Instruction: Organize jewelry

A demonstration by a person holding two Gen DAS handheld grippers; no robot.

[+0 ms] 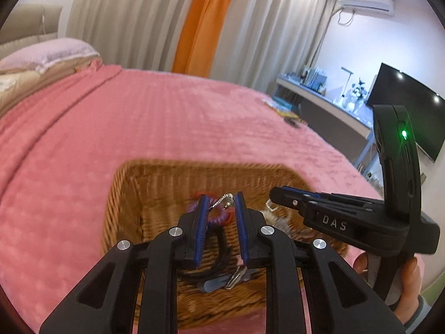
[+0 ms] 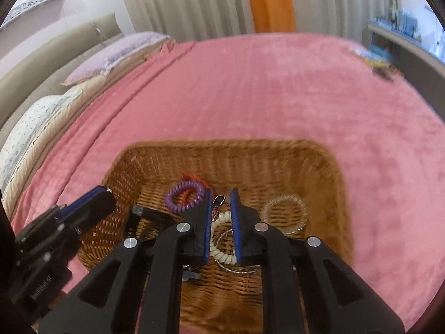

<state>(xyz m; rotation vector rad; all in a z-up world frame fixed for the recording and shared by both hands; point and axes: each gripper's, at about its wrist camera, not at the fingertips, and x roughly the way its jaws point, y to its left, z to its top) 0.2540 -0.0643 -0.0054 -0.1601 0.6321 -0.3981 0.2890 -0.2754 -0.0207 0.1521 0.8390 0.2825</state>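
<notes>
A wicker basket (image 1: 130, 194) (image 2: 328, 172) sits on the pink bedspread and holds jewelry. My left gripper (image 1: 221, 199) hangs over the basket, jaws a little apart, with a silver piece (image 1: 225, 200) pinched at its tips. Below it lie a purple coil bracelet (image 1: 219, 217), a black band (image 1: 219, 261) and a silver clip (image 1: 236, 277). My right gripper (image 2: 221, 194) is over the basket too, jaws apart around a cream coil bracelet (image 2: 219, 250). A purple coil bracelet (image 2: 183, 194), a clear bangle (image 2: 285, 211) and a dark pendant (image 2: 219, 201) lie inside.
The pink bedspread (image 1: 139, 117) spreads all around the basket. Pillows (image 2: 41, 122) lie at the left. Small items (image 1: 286, 114) sit at the bed's far right edge. A desk and a TV (image 1: 411, 111) stand by the right wall.
</notes>
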